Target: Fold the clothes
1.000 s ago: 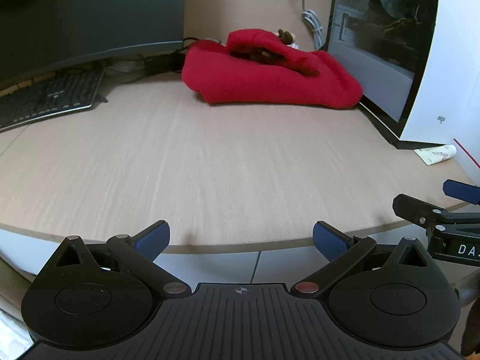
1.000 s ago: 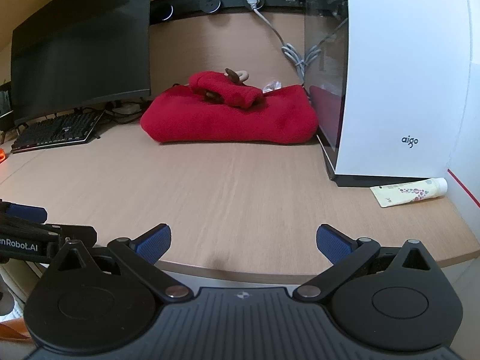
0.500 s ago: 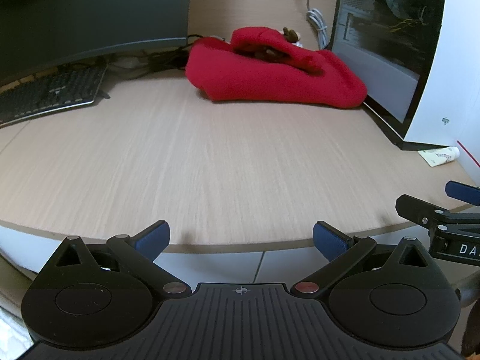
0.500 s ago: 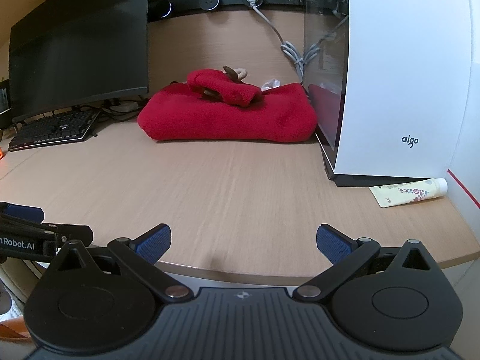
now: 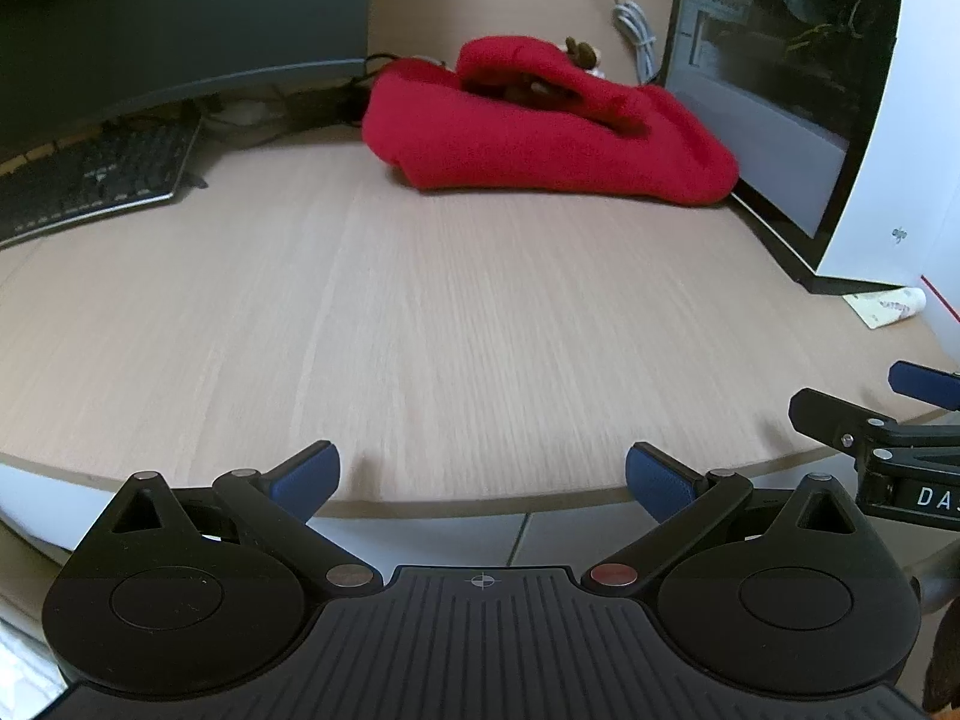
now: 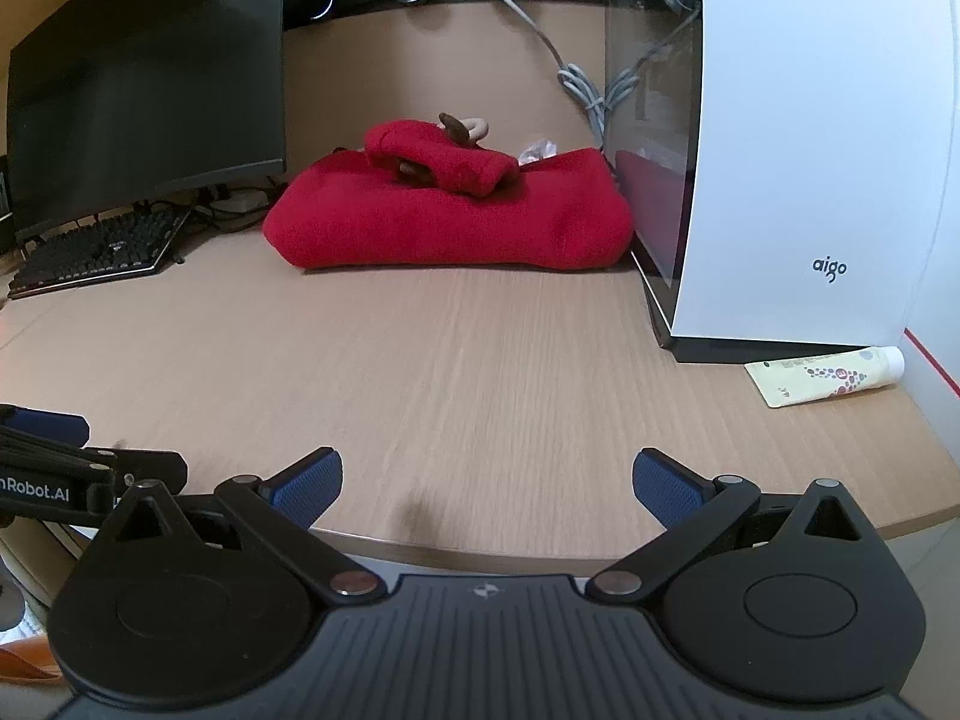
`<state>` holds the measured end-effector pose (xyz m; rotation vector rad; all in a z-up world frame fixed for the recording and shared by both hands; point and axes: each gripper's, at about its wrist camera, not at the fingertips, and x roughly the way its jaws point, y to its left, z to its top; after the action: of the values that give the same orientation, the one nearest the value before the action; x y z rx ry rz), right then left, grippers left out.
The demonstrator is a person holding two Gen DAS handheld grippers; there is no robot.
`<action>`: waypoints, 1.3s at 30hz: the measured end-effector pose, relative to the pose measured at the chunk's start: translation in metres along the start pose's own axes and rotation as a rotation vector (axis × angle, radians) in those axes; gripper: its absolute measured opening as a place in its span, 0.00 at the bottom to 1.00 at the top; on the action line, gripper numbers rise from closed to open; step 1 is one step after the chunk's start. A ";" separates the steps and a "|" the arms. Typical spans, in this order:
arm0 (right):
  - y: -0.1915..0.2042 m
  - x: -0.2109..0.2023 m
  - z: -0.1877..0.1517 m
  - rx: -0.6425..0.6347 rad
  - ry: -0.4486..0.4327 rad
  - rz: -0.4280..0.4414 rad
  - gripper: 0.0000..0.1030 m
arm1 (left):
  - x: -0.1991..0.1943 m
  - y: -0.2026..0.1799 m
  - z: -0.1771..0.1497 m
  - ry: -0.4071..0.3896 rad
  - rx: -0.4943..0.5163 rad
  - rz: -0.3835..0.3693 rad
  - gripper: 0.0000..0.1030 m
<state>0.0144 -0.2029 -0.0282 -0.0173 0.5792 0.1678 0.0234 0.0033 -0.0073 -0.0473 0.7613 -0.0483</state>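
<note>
Red garment (image 6: 447, 222) sits at the far side of the table (image 5: 450, 324), bundled into a thick pad w/ a smaller rolled bit on top & something brown poking out of it; right end is just beside the white PC case (image 6: 810, 150), left end near the monitor (image 6: 144, 72) & keyboard (image 6: 96, 249). Looks roughly squared off already, so it fits either a finished fold parked at the back or a lump waiting to be spread & folded; can't tell which from this.

Left hand-held gripper (image 5: 480, 471) hangs at the near table edge, fingers spread wide, nothing between them. Right hand-held gripper (image 6: 486, 480) is the same: spread, empty, at the near edge, well apart from the cloth. Each shows at the margin of the other's view, so they're side by side.

If the garment does need handling, my take on doing it well:
- go in w/ both grippers level & low, one per end, so the bundle doesn't twist
- pinch a single clean edge or corner, not the whole thick stack; fleece-like cloth is bulky & may slip from a shallow bite
- mind the rolled bit on top, it's loose & could tumble off
- pull toward the open mid-table, where there's room to lay it flat
- watch the right end, the case is tight against it, & cables (image 6: 585, 84) hang behind

A cream tube (image 6: 828, 375) lies by the case front, out of the way
</note>
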 end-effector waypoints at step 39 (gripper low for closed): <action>0.023 0.010 0.054 0.174 0.075 -0.156 1.00 | 0.055 0.071 0.101 0.066 0.026 -0.394 1.00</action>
<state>0.0489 -0.1756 0.0123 0.0997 0.6627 -0.0354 0.1343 0.0733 0.0234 -0.1719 0.8083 -0.4365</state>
